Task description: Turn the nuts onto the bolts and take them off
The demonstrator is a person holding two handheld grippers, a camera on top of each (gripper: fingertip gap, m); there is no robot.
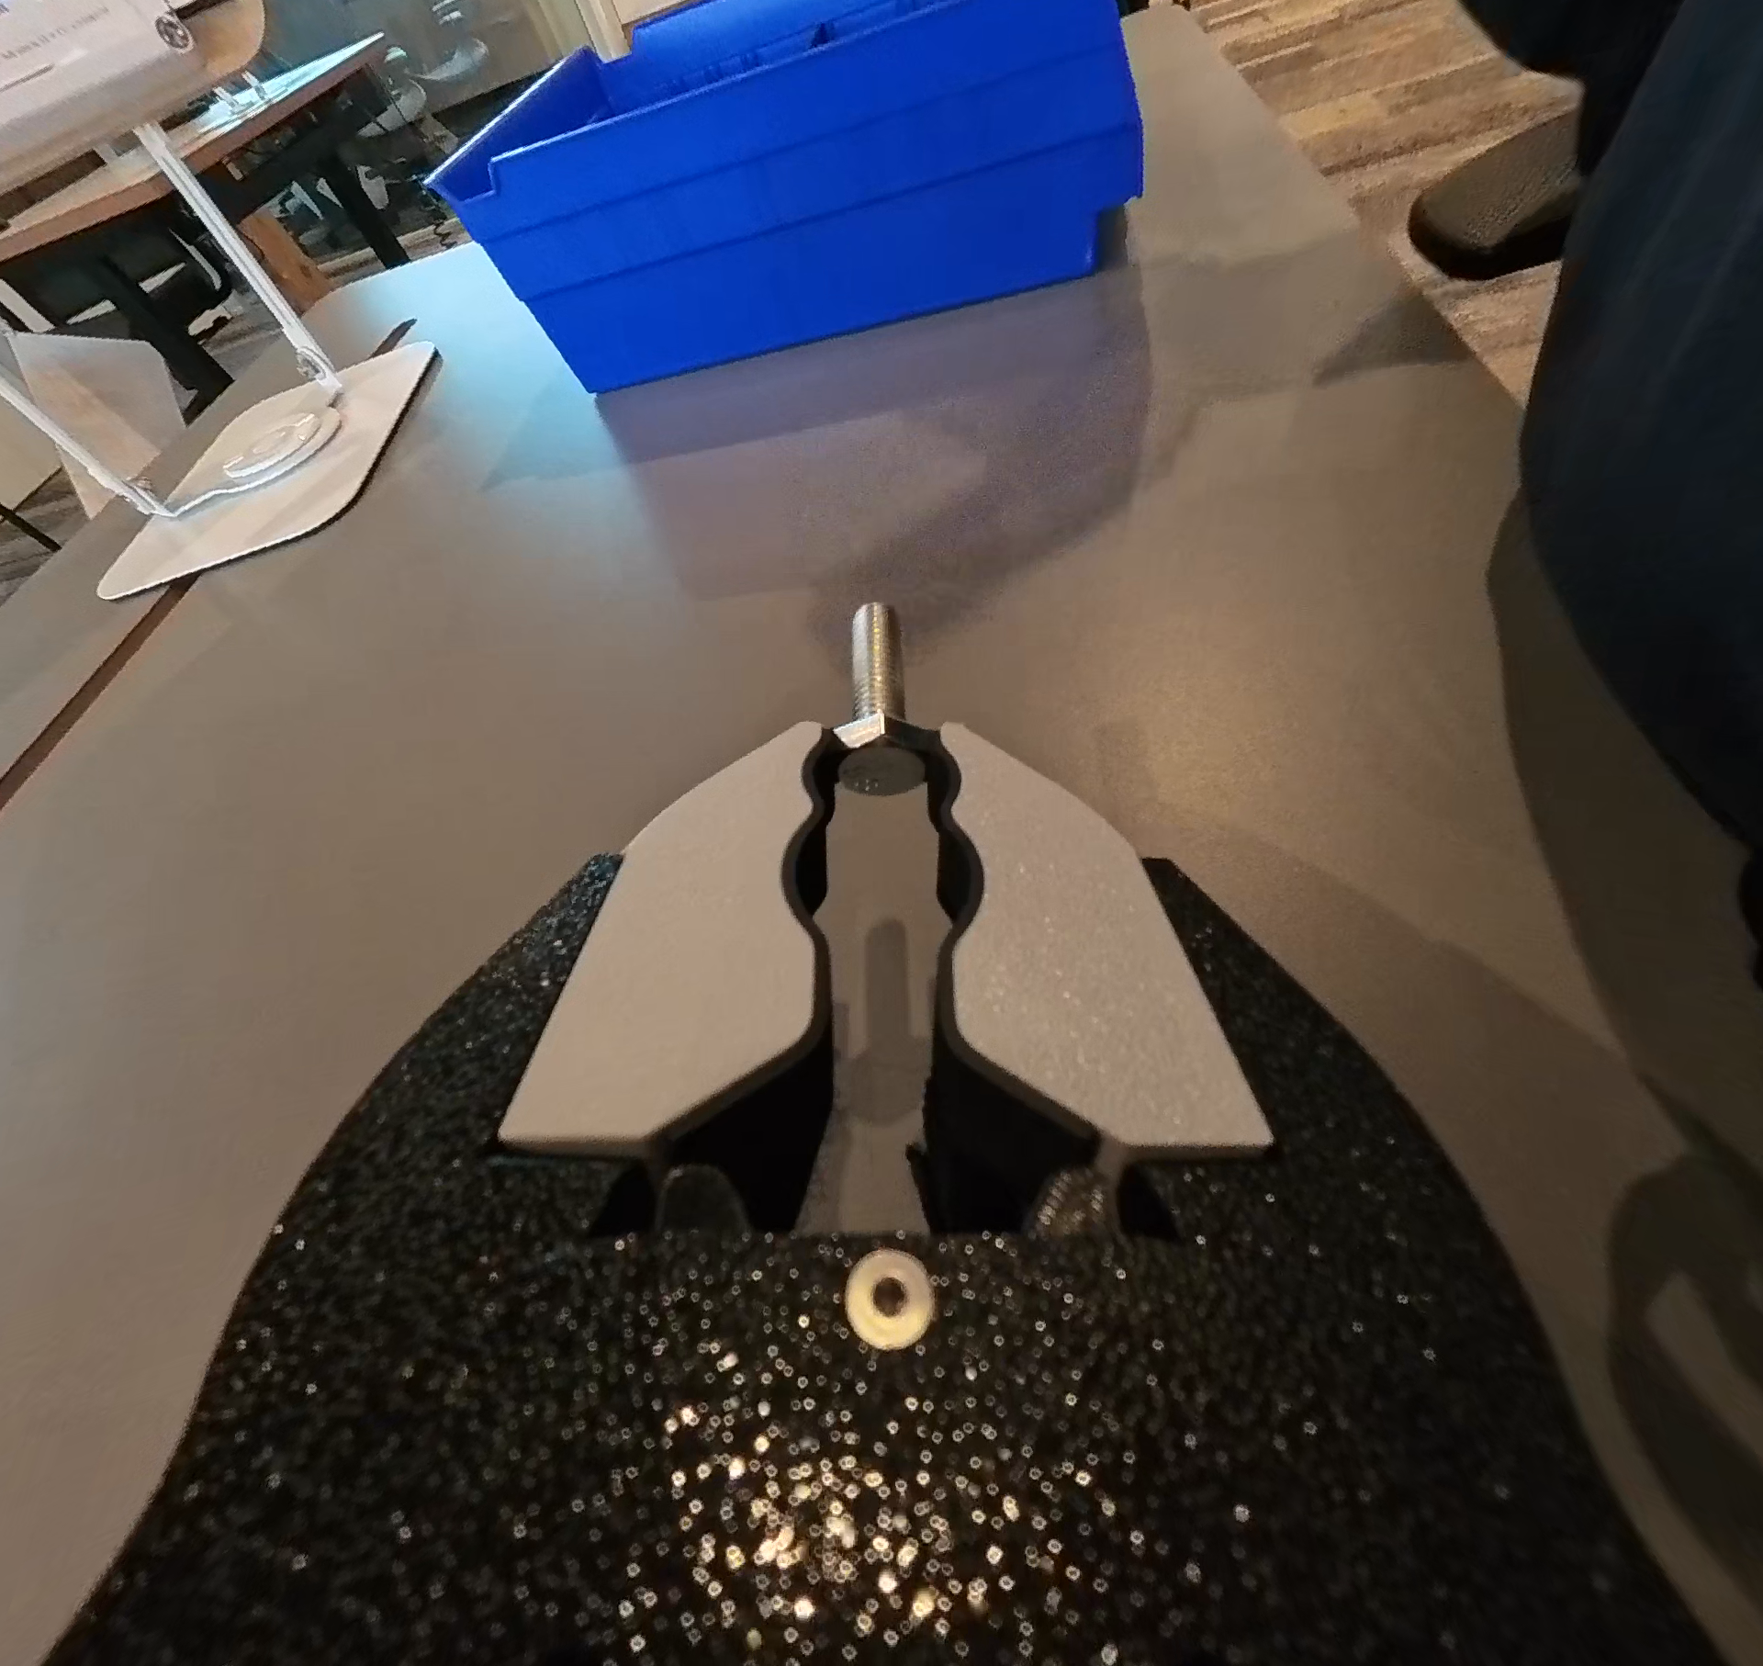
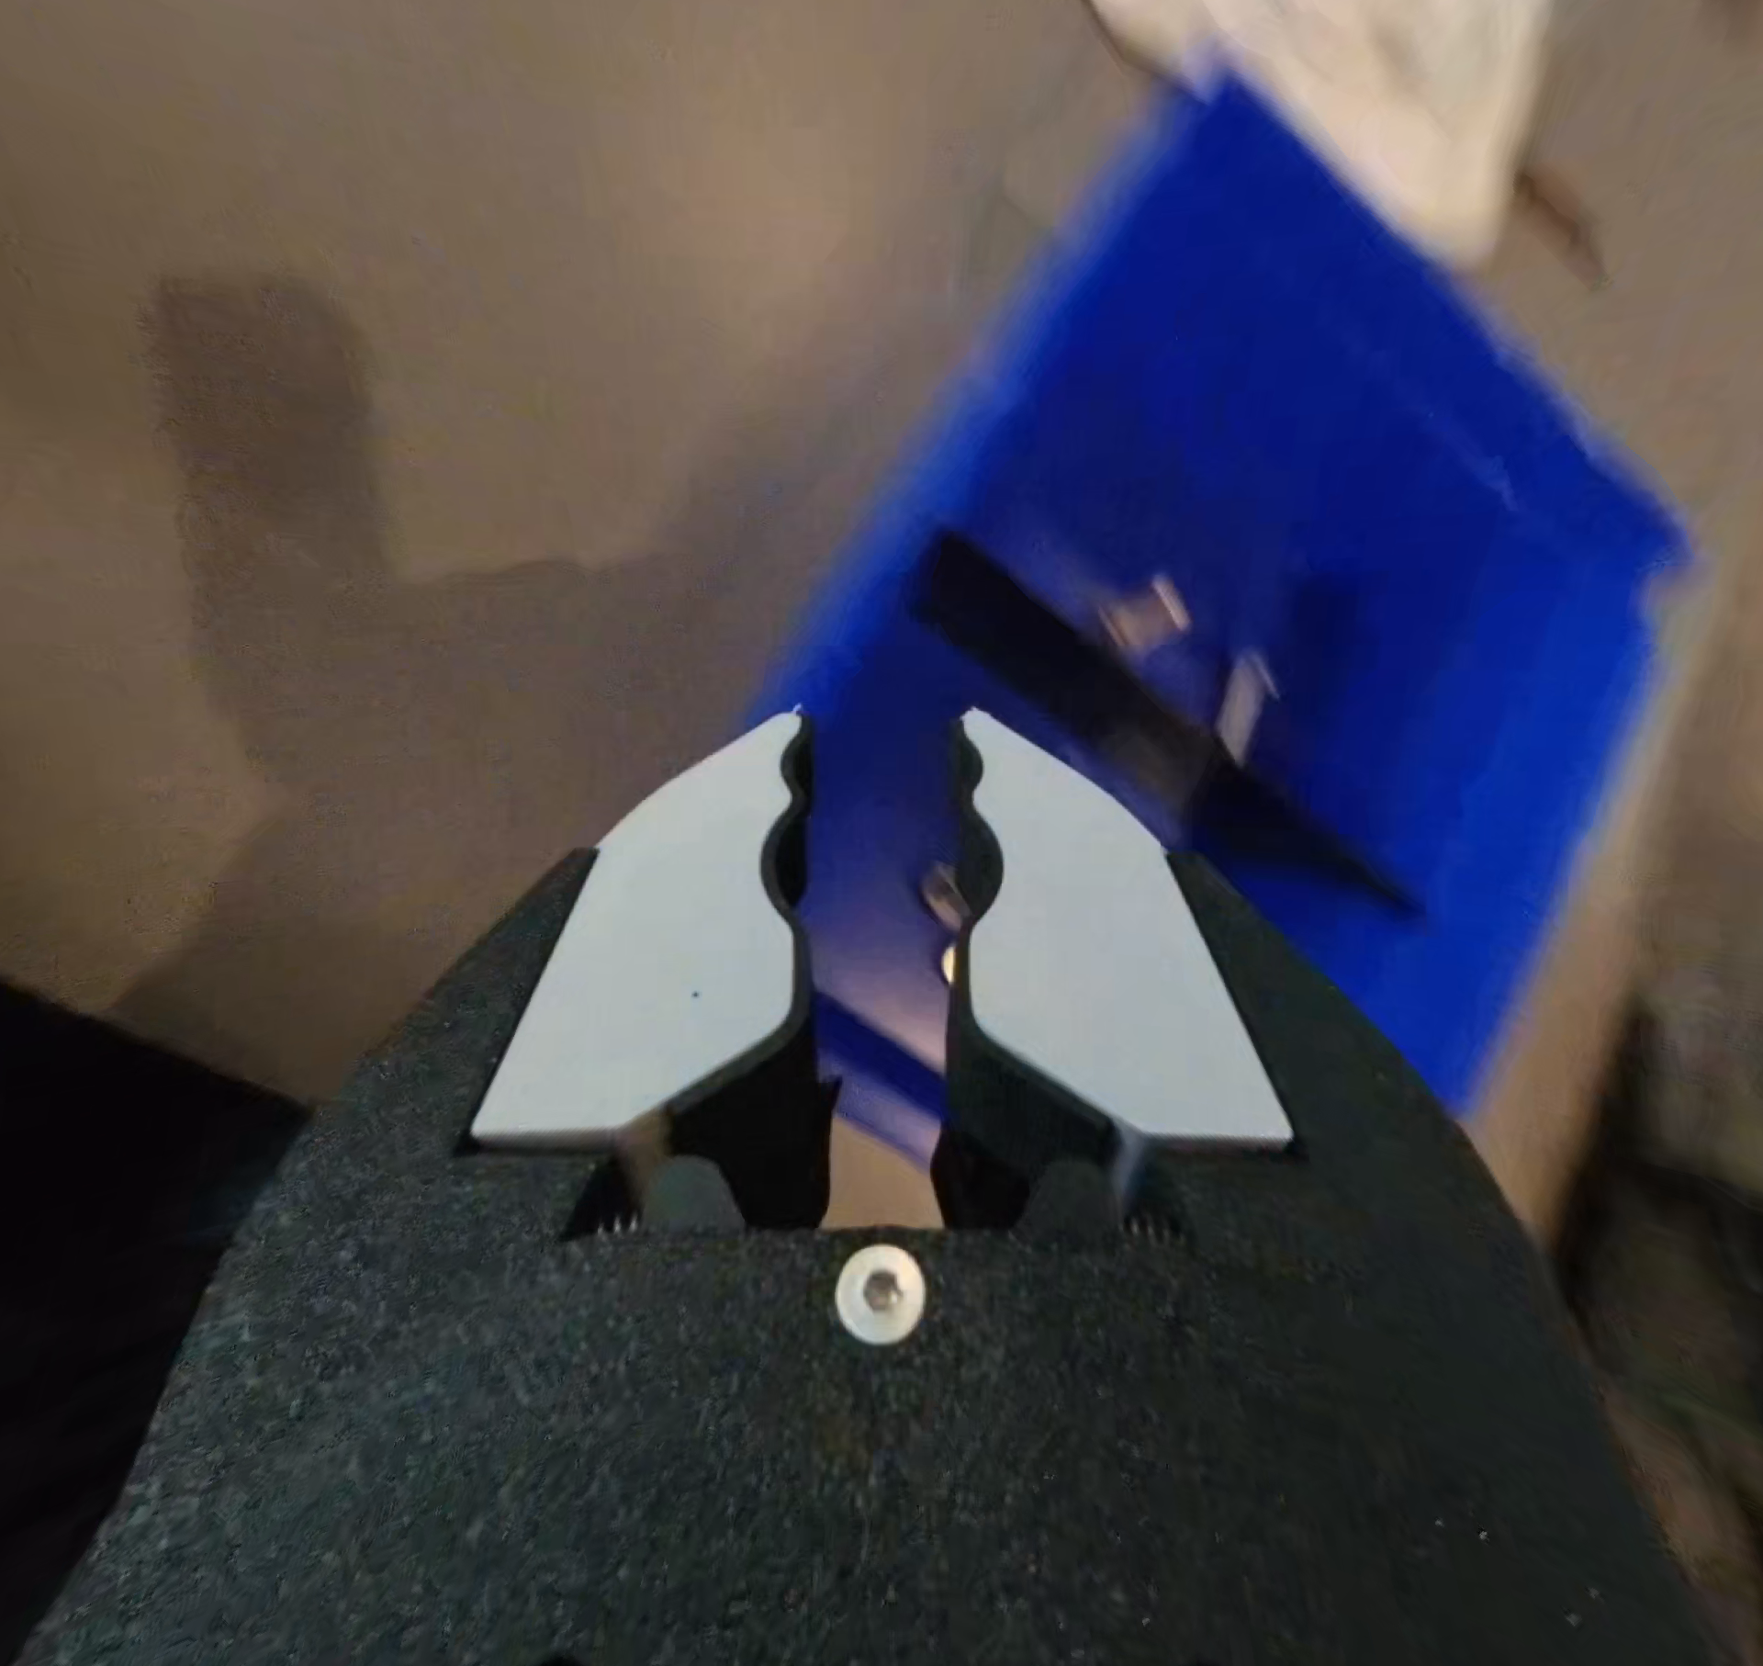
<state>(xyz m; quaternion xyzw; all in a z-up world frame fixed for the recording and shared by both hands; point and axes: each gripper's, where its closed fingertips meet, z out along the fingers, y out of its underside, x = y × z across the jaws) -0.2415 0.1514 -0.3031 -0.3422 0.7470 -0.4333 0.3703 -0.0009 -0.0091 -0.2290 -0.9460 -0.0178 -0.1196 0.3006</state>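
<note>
In the left wrist view my left gripper (image 1: 882, 747) is shut on the hex head of a silver bolt (image 1: 880, 666). The bolt's threaded shaft points away from me, above the grey table (image 1: 382, 761). No nut is on it. In the right wrist view, which is blurred, my right gripper (image 2: 882, 733) is open and empty above a blue bin (image 2: 1288, 494). Small silver parts (image 2: 1154, 614) lie in the bin beyond a black divider (image 2: 1097, 695); another silver piece (image 2: 940, 890) shows between my fingers. The blue bin (image 1: 811, 189) stands beyond the bolt in the left wrist view.
A clear stand on a white base plate (image 1: 267, 485) is at the left of the table. A person's dark clothing (image 1: 1660, 475) fills the right edge. A wooden desk (image 1: 191, 179) stands beyond the table. A white blurred object (image 2: 1336, 46) lies past the bin. Some 30 cm of space lies between my two pairs of fingers.
</note>
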